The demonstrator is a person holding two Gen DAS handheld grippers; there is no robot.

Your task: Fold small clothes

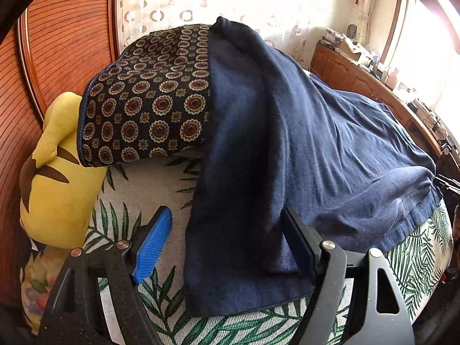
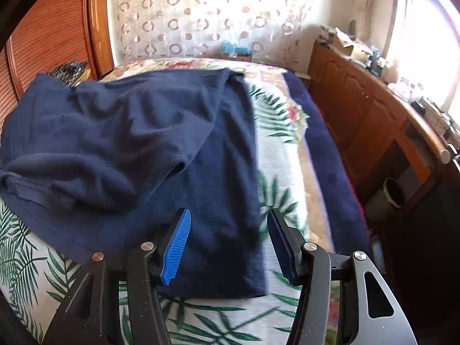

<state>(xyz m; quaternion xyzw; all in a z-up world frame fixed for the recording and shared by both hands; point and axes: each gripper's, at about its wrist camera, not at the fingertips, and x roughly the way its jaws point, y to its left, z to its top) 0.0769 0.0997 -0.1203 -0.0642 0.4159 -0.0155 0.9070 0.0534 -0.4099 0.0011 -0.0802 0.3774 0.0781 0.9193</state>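
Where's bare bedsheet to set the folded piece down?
Free: palm-print sheet between the navy garment and the blue blanket strip; also sheet between the yellow plush and garment. Crowded: patterned pillow at left.

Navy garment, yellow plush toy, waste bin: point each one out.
navy garment (image 1: 330,143), left wrist view, on its flat middle.
yellow plush toy (image 1: 57,189), left wrist view, on its body.
waste bin (image 2: 386,198), right wrist view, on its side.

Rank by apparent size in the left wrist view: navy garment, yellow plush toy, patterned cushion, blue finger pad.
1. navy garment, clearly largest.
2. patterned cushion and yellow plush toy look about equal; unranked.
3. blue finger pad, smallest, though it is nearest the camera.
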